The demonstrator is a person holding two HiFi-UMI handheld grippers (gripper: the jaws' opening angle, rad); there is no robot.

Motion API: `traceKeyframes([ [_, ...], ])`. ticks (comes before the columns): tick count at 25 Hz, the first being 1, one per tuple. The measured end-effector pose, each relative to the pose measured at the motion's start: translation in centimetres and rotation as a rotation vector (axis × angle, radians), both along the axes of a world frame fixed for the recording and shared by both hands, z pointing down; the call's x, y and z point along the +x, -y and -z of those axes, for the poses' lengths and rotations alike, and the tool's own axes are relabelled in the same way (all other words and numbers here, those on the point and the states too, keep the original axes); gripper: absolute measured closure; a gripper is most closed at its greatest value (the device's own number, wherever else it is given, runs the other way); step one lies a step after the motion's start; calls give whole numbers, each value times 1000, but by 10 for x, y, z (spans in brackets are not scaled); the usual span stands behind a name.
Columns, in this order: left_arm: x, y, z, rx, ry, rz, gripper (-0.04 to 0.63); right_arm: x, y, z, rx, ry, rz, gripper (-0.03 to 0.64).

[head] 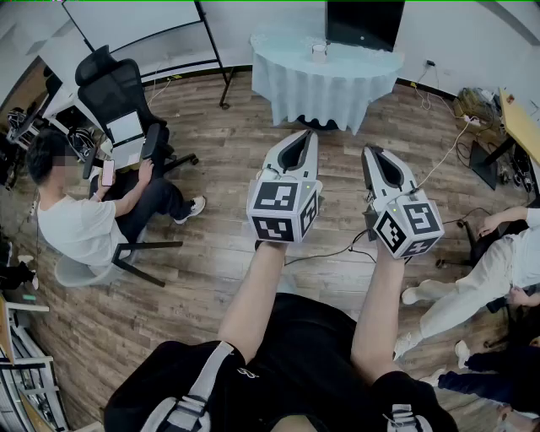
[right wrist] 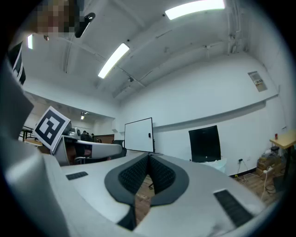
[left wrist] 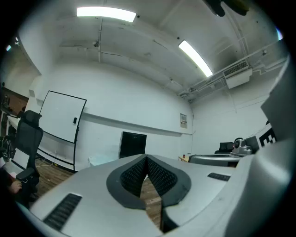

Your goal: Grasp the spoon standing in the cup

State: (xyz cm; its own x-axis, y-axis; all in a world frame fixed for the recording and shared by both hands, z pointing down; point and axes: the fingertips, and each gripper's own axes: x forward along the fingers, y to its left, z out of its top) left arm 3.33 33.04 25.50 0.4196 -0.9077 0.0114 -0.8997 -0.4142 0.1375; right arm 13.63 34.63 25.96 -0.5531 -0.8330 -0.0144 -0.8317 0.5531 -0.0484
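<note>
Tongs first: my left tongs (head: 307, 135) and right tongs (head: 372, 152) are both pressed together on nothing, held up side by side above the wood floor (head: 211, 245). Well ahead, a small cup (head: 319, 51) stands on the cloth-covered table (head: 337, 84). Its contents are too small for me to tell, spoon included. Behind it stands a dark screen (head: 363, 24).

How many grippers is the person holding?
2. The left gripper is out front at centre, and the right gripper is just beside it on its right. Both are shut and empty. None seems hidden.
</note>
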Motion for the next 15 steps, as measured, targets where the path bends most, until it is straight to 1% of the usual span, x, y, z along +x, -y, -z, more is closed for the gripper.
traceKeyframes([
  [10,-6,35,-9,-20,0,-18,592,-7,35,-8,-20,5,-8,614],
  [15,-24,62,-11,-29,2,-18,592,-28,63,-10,1,-16,-22,612],
])
